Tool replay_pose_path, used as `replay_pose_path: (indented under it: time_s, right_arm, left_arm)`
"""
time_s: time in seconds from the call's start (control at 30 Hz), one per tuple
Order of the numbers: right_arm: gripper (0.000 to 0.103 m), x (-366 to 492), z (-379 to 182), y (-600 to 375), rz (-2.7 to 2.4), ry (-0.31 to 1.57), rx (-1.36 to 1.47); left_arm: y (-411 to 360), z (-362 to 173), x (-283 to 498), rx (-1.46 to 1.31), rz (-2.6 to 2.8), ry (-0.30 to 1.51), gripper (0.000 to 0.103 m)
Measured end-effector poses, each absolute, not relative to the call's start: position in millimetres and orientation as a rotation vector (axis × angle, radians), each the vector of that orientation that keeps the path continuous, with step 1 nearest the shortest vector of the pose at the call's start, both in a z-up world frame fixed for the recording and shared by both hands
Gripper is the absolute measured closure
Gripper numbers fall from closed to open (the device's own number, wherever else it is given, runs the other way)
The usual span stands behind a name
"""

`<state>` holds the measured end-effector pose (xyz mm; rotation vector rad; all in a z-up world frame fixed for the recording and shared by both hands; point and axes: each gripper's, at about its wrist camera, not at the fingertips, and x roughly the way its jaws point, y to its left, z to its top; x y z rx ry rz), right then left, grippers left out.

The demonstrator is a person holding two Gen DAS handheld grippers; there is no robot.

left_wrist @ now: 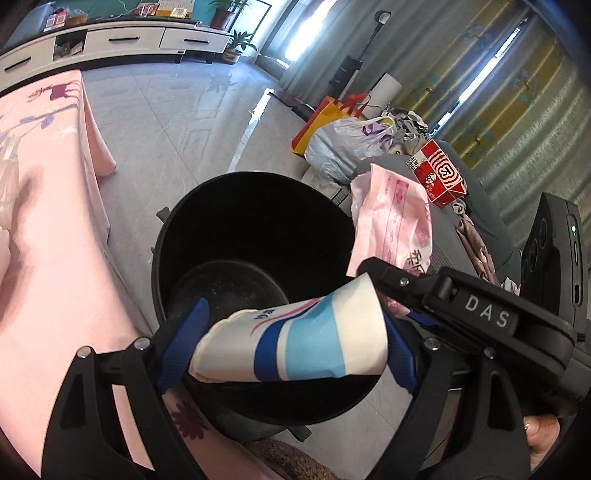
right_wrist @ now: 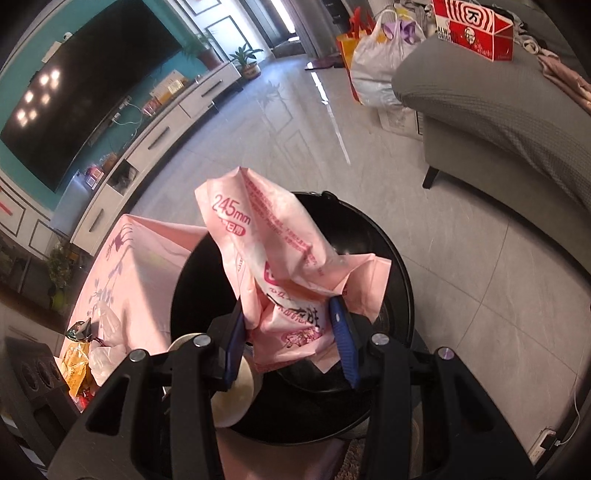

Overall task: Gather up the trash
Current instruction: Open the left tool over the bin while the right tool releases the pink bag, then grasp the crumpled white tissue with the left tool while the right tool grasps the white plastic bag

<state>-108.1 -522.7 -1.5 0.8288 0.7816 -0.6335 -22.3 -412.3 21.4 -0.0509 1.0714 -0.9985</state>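
Note:
My left gripper (left_wrist: 291, 343) is shut on a white paper cup with blue stripes (left_wrist: 306, 343), held on its side over the open black trash bin (left_wrist: 207, 229). My right gripper (right_wrist: 291, 343) is shut on a crumpled pink plastic wrapper (right_wrist: 273, 254) and holds it over the same bin (right_wrist: 399, 266). The wrapper also shows in the left wrist view (left_wrist: 395, 221), just right of the bin's rim. The cup's rim shows in the right wrist view (right_wrist: 232, 391), below my right gripper's left finger. The bin's inside looks empty.
A table with a pink flowered cloth (left_wrist: 48, 236) stands left of the bin, with snack wrappers (right_wrist: 79, 363) on it. A grey sofa (right_wrist: 498, 110) with a red KFC box (right_wrist: 476, 29) is to the right. Filled bags (left_wrist: 343, 144) sit on the tiled floor beyond.

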Motion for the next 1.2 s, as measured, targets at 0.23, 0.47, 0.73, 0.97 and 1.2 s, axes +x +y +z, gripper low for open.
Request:
replay_pose_path:
  time_s: [0.23, 0.47, 0.73, 0.97, 1.2]
  right_arm:
    - [0.051, -111, -1, -524, -0.655, 0.79, 0.825]
    - [0.027, -115, 6, -520, -0.663, 0.762, 0.816]
    - [0.021, -108, 23, -501, -0.647, 0.741, 0.745]
    - [0.015, -86, 46, -460, -0.551, 0.712, 0.634]
    - [0.014, -50, 58, -404, -0.441, 0.734, 0.504]
  left_arm:
    - [-416, 19, -20, -0.06, -0.997, 1.093, 0.011]
    - [-400, 27, -16, -0.122, -1.005, 1.095, 0.003]
    - [-357, 48, -16, -0.148, -0.958, 1.04, 0.003]
    - [-293, 73, -21, -0.108, -0.778, 0.943, 0.003]
    - [-205, 97, -31, -0.042, -0.588, 0.839, 0.003]
